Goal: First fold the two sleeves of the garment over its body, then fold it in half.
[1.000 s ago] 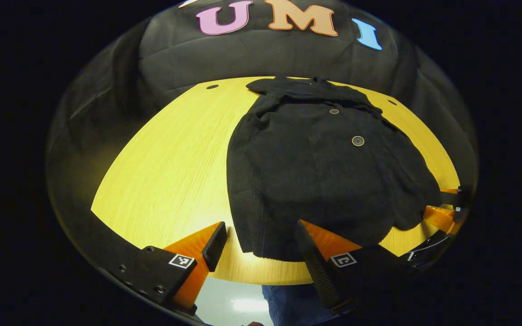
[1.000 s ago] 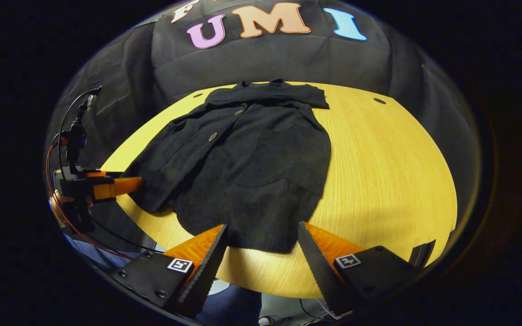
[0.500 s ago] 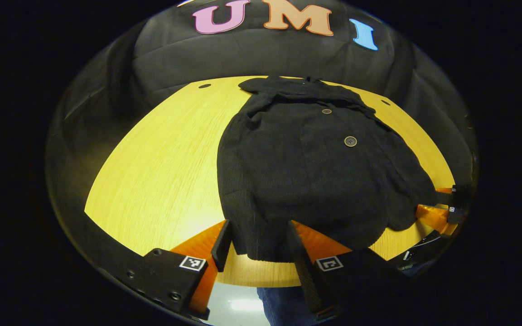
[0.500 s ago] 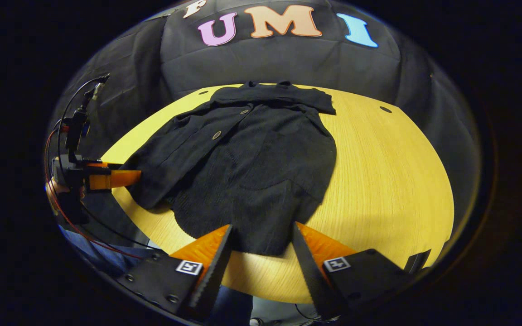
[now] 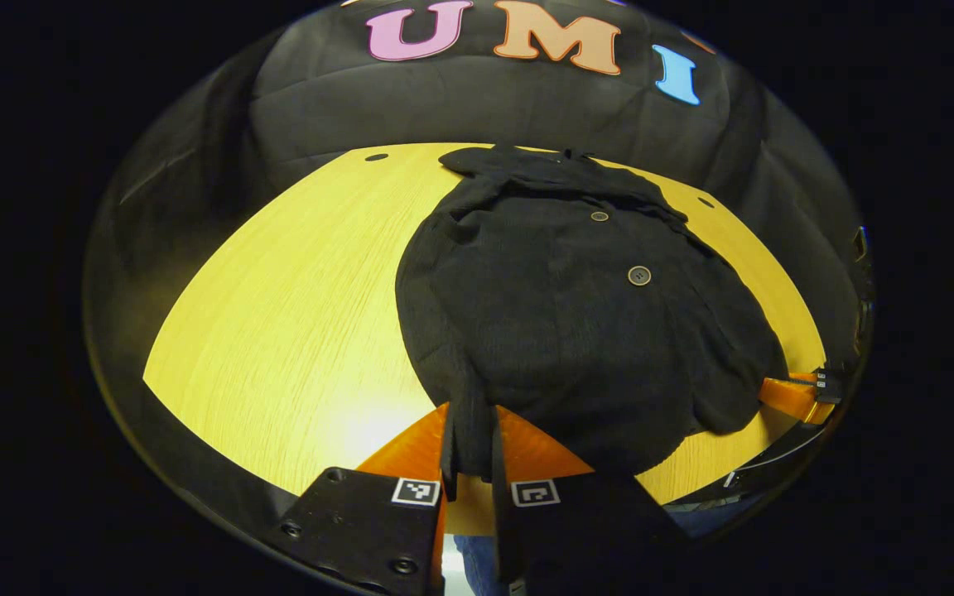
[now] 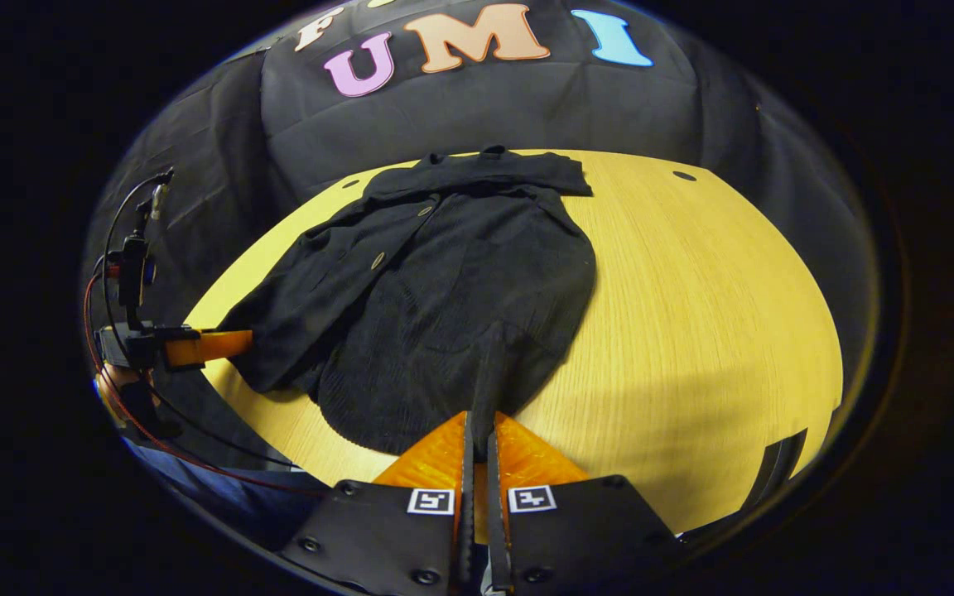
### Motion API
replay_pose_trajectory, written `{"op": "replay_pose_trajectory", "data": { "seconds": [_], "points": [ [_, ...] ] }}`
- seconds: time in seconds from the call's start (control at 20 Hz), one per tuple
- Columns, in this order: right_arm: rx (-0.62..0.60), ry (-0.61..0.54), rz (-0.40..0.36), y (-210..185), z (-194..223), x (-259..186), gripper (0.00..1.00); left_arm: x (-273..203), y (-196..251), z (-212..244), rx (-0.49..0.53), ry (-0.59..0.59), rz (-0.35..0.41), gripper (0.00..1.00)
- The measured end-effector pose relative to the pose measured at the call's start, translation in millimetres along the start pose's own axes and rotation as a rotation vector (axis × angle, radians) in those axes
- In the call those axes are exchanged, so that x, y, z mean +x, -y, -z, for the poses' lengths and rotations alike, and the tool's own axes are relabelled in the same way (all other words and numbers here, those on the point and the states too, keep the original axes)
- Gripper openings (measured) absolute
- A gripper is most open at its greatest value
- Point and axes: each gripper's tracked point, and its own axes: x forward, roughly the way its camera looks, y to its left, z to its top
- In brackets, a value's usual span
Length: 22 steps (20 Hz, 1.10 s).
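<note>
Left gripper view has each hand-held gripper (image 5: 470, 451) pinching the garment (image 5: 576, 314) hem; lift both evenly, carrying it toward the collar.

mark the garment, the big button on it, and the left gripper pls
garment (image 5: 560, 331), left gripper view, on the middle of its body.
big button (image 5: 639, 276), left gripper view, on the button's face.
left gripper (image 5: 470, 447), left gripper view, between its fingertips, where the hem is pinched.

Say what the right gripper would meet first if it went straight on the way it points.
The right gripper already pinches the black jacket's near hem; straight on lies more jacket, probably bunching it. Depth is unclear.
</note>
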Motion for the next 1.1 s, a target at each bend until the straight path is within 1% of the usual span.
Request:
{"op": "replay_pose_trajectory", "data": {
  "seconds": [0.05, 0.1, 0.15, 0.25, 0.5, 0.65, 0.95, 1.1],
  "points": [
    [0.011, 0.004, -0.012, -2.0, -2.8, -1.0, 0.1, 0.0, 0.0, -1.6, 0.009, -0.001, -0.004, 0.09],
    [0.024, 0.015, -0.023, -3.8, -7.4, -1.6, 0.1, 0.8, 0.6, -3.0, 0.027, -0.005, -0.007, 0.09],
    [0.029, 0.017, -0.023, -4.2, -12.3, -1.8, 0.1, 1.5, 1.1, -3.7, 0.043, -0.014, -0.009, 0.02],
    [0.033, 0.03, -0.037, -7.1, -23.0, -5.2, 0.1, -0.8, 2.4, -10.1, 0.044, -0.009, -0.002, 0.0],
    [0.101, 0.08, -0.071, -15.7, -60.2, -8.8, 0.09, -2.1, 2.9, -36.2, -0.062, 0.028, 0.014, 0.0],
    [0.1, 0.115, -0.065, -15.1, -86.2, -11.5, 0.1, -11.5, 3.3, -59.6, -0.076, 0.063, 0.028, 0.0],
    [0.08, 0.223, -0.073, -13.8, -158.0, -23.9, 0.09, -20.9, 9.4, -148.7, -0.102, 0.205, 0.084, 0.0],
    [0.049, 0.298, -0.059, -8.9, -200.2, -35.4, 0.1, -29.8, 18.5, -196.0, -0.126, 0.288, 0.133, 0.0]
  ]
}}
